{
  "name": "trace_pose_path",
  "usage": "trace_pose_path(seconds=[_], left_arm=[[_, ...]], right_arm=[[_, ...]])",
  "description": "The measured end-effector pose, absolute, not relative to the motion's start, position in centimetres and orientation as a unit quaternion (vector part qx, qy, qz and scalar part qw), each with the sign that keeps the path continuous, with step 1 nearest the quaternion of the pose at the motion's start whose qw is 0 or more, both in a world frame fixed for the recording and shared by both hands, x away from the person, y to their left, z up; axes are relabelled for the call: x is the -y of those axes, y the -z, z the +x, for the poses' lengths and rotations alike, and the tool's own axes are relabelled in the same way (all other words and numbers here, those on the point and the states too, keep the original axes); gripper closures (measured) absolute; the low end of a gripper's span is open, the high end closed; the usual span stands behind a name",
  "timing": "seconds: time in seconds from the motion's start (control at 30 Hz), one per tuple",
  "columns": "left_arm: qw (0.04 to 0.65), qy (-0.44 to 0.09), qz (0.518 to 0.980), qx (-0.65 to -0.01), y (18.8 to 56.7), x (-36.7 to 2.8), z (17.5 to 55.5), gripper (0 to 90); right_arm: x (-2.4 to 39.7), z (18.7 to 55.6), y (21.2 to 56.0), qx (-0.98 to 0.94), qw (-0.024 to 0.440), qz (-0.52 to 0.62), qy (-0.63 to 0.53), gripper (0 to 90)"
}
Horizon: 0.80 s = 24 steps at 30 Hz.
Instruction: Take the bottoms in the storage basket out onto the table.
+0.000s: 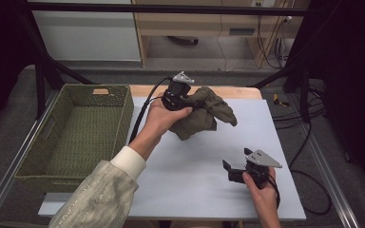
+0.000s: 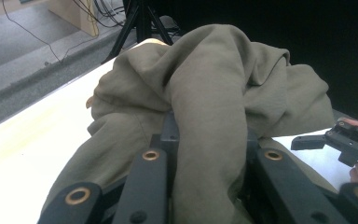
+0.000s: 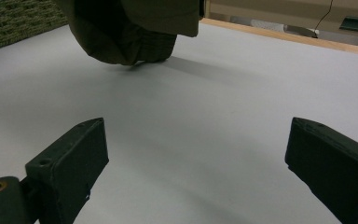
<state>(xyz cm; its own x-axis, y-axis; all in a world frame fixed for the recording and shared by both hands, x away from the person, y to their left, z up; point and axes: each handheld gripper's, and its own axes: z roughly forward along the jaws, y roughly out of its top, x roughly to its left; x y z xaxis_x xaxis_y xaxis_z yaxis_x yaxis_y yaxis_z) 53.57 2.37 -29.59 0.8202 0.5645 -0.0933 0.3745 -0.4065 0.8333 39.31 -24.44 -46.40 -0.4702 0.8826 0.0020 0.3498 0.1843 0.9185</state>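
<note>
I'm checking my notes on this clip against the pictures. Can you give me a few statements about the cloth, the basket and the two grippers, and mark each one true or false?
1. The left gripper is shut on the olive cloth. True.
2. The cloth lies inside the woven basket. False: it hangs bunched from the left gripper over the white table top, to the right of the basket.
3. The right gripper has its jaws open with nothing between them. True.
4. The right gripper grips a corner of the cloth. False: it is apart from the cloth, nearer the person.
5. The basket holds folded clothes. False: nothing is seen in it.
</note>
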Motion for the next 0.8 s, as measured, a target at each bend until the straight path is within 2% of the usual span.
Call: trace_pose_path(seconds=[0.8], left_arm=[[0.472, -0.089, 0.828, -0.29, 31.7, -3.0, 53.7, 73.2]], right_arm=[[24.3, 39.3, 46.4, -0.719, 0.281, 0.43, -0.467, 5.7]])
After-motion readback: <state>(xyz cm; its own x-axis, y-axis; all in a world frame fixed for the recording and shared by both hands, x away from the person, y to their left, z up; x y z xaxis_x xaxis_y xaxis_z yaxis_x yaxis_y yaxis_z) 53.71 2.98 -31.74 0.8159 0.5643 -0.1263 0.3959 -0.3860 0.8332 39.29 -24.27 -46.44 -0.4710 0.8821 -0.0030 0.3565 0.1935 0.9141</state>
